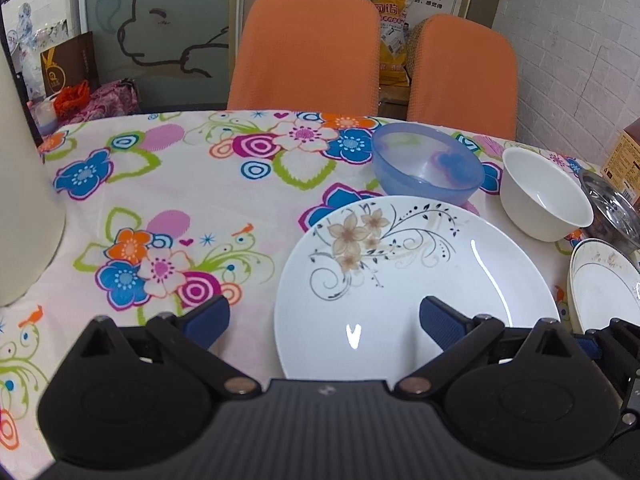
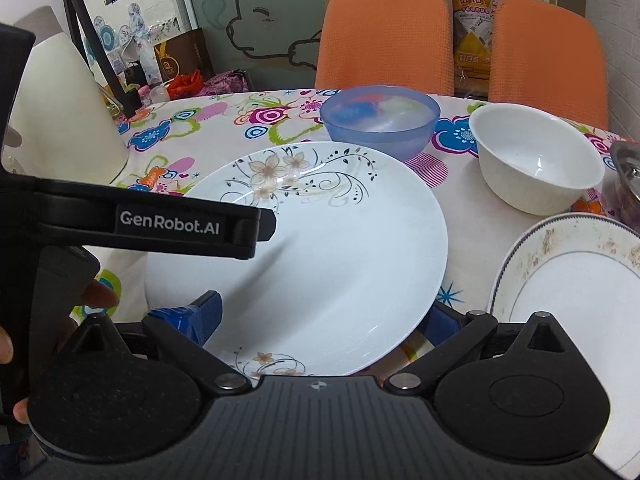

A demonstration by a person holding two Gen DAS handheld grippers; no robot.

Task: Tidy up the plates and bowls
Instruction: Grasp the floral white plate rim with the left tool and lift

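A large white plate with a flower pattern (image 1: 400, 280) lies on the flowered tablecloth. My left gripper (image 1: 324, 322) is open. Its right finger is over the plate and its left finger is over the cloth, so the plate's left rim lies between them. My right gripper (image 2: 320, 320) is open around the near part of the same plate (image 2: 320, 248), whose rim hides part of the right finger. The left gripper's finger (image 2: 248, 232) reaches over the plate from the left. Behind it stand a translucent blue bowl (image 1: 428, 168) (image 2: 380, 120) and a white bowl (image 1: 544, 196) (image 2: 536, 160). A soiled grey-rimmed plate (image 2: 572, 280) (image 1: 600, 288) lies at the right.
Two orange chairs (image 1: 304, 48) (image 1: 460, 76) stand behind the table's far edge. A cream jug (image 2: 60, 112) stands at the left. A metal lid (image 1: 612, 208) and a brown box (image 1: 624, 160) sit at the far right. Bags and clutter fill the back left.
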